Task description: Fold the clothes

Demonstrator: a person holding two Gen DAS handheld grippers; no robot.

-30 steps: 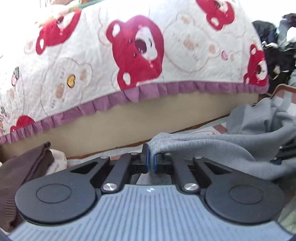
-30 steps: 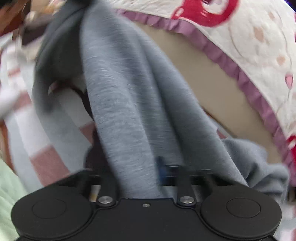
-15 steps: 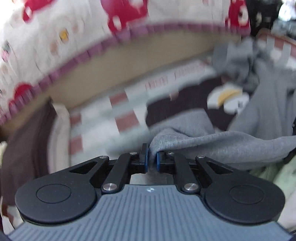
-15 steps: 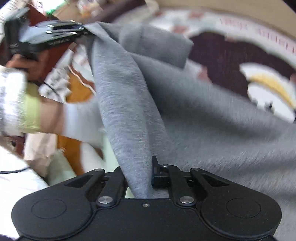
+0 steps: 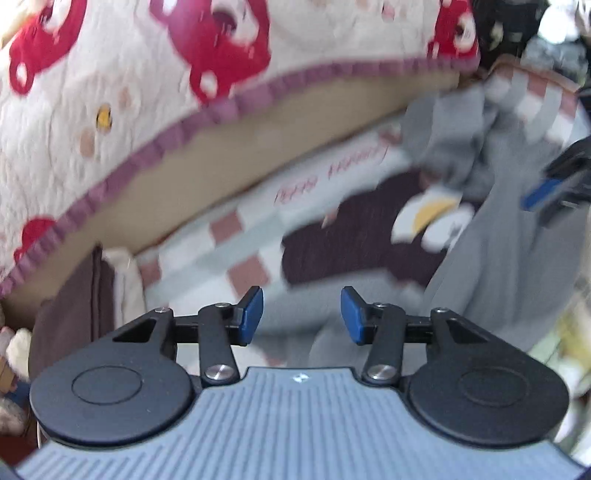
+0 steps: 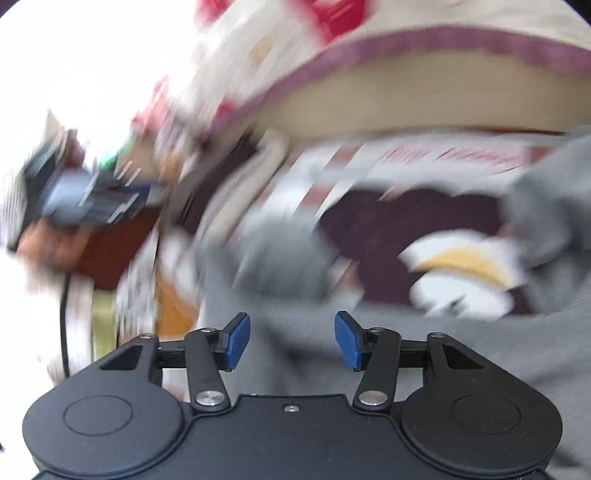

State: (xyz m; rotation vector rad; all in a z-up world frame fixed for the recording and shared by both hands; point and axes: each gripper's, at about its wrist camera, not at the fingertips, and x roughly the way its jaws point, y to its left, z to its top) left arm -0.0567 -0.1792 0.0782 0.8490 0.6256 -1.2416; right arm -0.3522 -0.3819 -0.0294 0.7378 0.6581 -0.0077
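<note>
A grey sweatshirt point(image 5: 509, 258) lies loosely spread on a checked mat point(image 5: 236, 254), partly over the mat's dark brown patch with a white and yellow figure point(image 5: 424, 218). It also shows in the right wrist view point(image 6: 424, 350). My left gripper point(image 5: 301, 314) is open and empty just above the garment's near edge. My right gripper point(image 6: 291, 341) is open and empty over the grey cloth. The right gripper also shows at the left wrist view's right edge point(image 5: 554, 188), and the left gripper shows blurred in the right wrist view point(image 6: 85, 199).
A bed with a bear-print quilt point(image 5: 147, 74) and purple frill rises behind the mat. A brown folded garment point(image 5: 74, 306) lies at the left. Dark clothes point(image 5: 517, 33) are piled at the far right. Both views are motion-blurred.
Both grippers were shut on the grey sweatshirt and held it up; both have now opened and let it go, and it has dropped onto the mat.
</note>
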